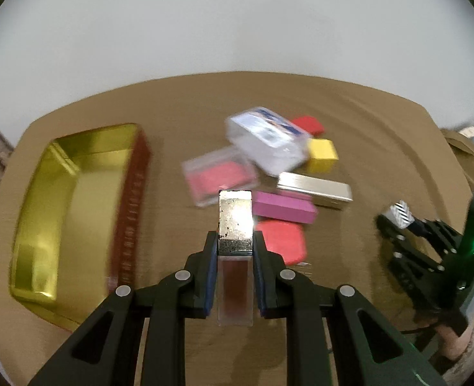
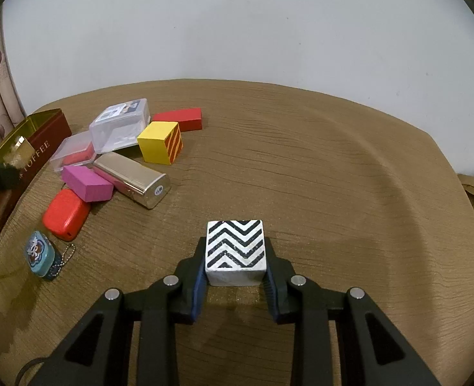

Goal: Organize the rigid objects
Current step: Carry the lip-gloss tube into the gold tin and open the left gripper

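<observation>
1. The left gripper is squeezing a lip gloss tube with a shiny gold cap. Its fingers are almost fully closed on it, with the cap sticking out past the tips and the dark red part running back between them.
2. The tube's long side is pointing the same way as the fingers.
3. The gold tin box is sitting open, off to the left of these fingers and a bit ahead. It looks like the tube is going there, so the left hand is the nearer one.
4. Nothing is lying between the fingers and the tin. Only bare tabletop is showing there.
5. The pile is sitting just ahead and to the right of the fingers: a clear case with pink inside, a pink block, a red rounded case, a silver tin, a yellow cube and a clear box.
6. The right gripper is holding a zigzag cube. Its fingers are closed on both sides of the cube, low over the tabletop.
7. From the right fingers, the tin is far off to the left, past the pile, and a little blue tin is lying near there too.
</observation>
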Demonstrator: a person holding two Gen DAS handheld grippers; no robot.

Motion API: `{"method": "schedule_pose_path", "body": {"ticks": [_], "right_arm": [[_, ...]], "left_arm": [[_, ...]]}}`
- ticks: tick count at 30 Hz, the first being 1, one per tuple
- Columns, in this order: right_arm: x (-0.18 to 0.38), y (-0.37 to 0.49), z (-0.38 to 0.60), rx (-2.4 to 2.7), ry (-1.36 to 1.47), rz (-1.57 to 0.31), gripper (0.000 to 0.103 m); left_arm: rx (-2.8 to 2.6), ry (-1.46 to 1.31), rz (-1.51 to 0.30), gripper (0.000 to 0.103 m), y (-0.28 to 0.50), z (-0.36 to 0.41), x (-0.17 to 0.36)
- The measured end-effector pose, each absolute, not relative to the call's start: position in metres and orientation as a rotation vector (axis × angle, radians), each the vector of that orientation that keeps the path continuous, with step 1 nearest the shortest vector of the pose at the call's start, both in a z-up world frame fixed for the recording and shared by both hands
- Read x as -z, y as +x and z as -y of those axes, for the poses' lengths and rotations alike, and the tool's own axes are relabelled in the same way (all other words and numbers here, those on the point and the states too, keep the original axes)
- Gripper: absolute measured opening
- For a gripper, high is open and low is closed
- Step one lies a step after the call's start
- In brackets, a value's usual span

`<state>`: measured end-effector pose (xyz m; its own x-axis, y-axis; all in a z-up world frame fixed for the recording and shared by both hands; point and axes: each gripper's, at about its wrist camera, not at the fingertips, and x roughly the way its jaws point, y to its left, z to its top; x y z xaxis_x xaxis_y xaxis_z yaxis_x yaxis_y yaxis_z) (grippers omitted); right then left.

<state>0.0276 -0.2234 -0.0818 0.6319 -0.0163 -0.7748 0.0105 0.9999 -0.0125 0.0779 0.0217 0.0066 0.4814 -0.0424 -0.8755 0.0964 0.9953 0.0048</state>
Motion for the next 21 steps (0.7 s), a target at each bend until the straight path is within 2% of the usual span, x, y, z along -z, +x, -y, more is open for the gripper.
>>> {"method": "schedule_pose_path", "body": {"ticks": [11, 21], "right_arm": [[0.082, 0.028, 0.220, 0.017, -0.014, -0.887, 0.030], [0.082, 0.027, 0.220, 0.016, -0.022, -0.887, 0.031]], "left_arm": [[-0.086, 0.037, -1.045, 0.017, 0.101, -0.115, -0.015], [-0.180, 0.022, -1.112, 0.017, 0.113, -0.175, 0.018]]}}
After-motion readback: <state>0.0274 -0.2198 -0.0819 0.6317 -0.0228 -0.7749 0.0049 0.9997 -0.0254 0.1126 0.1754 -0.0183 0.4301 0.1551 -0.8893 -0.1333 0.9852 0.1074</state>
